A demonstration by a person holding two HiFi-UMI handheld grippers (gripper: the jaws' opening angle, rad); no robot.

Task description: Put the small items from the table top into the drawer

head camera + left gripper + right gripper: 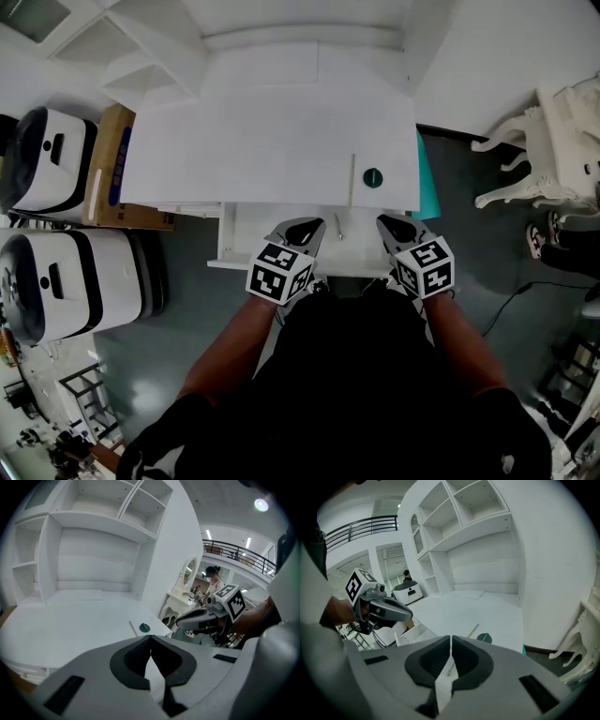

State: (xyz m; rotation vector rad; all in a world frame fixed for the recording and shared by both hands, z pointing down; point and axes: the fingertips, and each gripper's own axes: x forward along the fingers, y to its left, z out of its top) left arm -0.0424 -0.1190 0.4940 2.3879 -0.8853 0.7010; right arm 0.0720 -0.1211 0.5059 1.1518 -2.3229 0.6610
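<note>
Tongs on both sides sit closed with nothing between them: your left tongs (pixel 314 225) and right tongs (pixel 386 223) hover over the open drawer (pixel 226 246), tips pointing toward the desk (pixel 272 131). Two small items lie near the desk's front right edge, just above the drawer: a dark green disc (pixel 373 177) and, just beside it on its left, a thin pale stick (pixel 352 180). From that layout, the step in hand looks like a reach for one of them. Your right tongs are nearer, so lead with those. Open them before you come down, not on arrival. The disc looks flat, so approach from above and bracket its rim squarely; a slanted pinch may flick it off the edge. For the stick, close across its middle, at right angles to its length, so that it does not swing. Hold your left tongs clear of the drawer opening.
</note>
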